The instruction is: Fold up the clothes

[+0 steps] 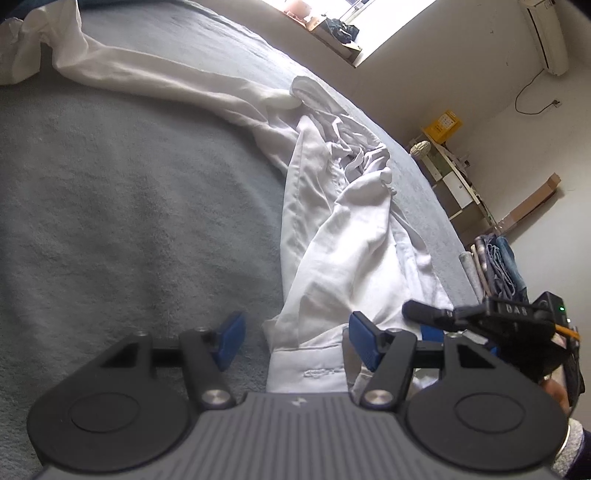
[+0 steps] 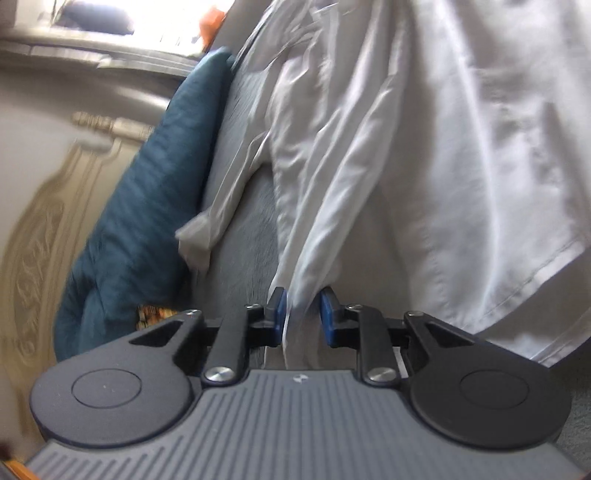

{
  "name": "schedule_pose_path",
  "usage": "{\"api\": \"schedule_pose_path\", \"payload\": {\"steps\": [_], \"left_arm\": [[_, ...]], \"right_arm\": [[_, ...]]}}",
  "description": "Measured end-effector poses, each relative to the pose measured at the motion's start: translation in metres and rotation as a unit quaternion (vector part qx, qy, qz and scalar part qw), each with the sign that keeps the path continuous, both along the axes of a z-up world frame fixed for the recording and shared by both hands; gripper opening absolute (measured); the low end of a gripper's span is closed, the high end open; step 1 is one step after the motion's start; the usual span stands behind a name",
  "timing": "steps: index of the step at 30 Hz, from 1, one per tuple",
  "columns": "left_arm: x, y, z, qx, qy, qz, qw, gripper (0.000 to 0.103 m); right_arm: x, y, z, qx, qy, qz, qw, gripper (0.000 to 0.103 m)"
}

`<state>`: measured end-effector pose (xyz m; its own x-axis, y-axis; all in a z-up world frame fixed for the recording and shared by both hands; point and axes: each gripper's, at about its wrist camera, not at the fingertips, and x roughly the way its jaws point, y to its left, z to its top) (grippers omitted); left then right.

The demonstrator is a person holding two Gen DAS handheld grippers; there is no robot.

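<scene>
A white shirt (image 1: 332, 236) lies crumpled on the grey bedspread (image 1: 129, 206), with one long sleeve (image 1: 147, 77) stretched to the far left. Its buttoned cuff (image 1: 306, 369) rests between the blue pads of my left gripper (image 1: 297, 341), which stands open; the left pad is clear of the cloth. In the right wrist view my right gripper (image 2: 303, 314) is shut on a gathered fold of the white shirt (image 2: 424, 166) near the hem. The right gripper's black housing (image 1: 517, 317) shows low at the right in the left wrist view.
A teal quilt (image 2: 147, 203) lies bunched against a carved headboard (image 2: 40, 229). Past the bed's far edge there are a shelf unit (image 1: 450, 173), a stack of folded clothes (image 1: 495, 266) and a window sill (image 1: 332, 33). A person's hand (image 1: 554, 395) holds the right gripper.
</scene>
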<state>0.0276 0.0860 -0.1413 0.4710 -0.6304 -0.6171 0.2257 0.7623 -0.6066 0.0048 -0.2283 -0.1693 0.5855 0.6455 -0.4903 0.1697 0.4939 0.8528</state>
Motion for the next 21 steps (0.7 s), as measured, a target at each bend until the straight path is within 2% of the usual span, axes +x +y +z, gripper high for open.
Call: {"api": "schedule_pose_path", "payload": {"steps": [6, 10, 16, 21], "left_arm": [[-0.001, -0.003, -0.008, 0.003, 0.011, -0.012, 0.9999, 0.062], [-0.002, -0.004, -0.013, 0.003, 0.013, -0.014, 0.9998, 0.063], [-0.004, -0.004, -0.013, 0.002, 0.014, -0.013, 0.9998, 0.063], [-0.003, -0.001, -0.01, -0.002, 0.016, -0.006, 0.9999, 0.063]], "right_arm": [[0.001, -0.012, -0.005, 0.056, -0.037, -0.034, 0.997, 0.02], [0.005, -0.006, -0.009, 0.073, -0.026, -0.014, 0.997, 0.02], [0.006, 0.009, -0.016, 0.066, 0.009, 0.043, 0.997, 0.02], [0.002, 0.025, -0.012, 0.018, 0.018, 0.101, 0.995, 0.017]]}}
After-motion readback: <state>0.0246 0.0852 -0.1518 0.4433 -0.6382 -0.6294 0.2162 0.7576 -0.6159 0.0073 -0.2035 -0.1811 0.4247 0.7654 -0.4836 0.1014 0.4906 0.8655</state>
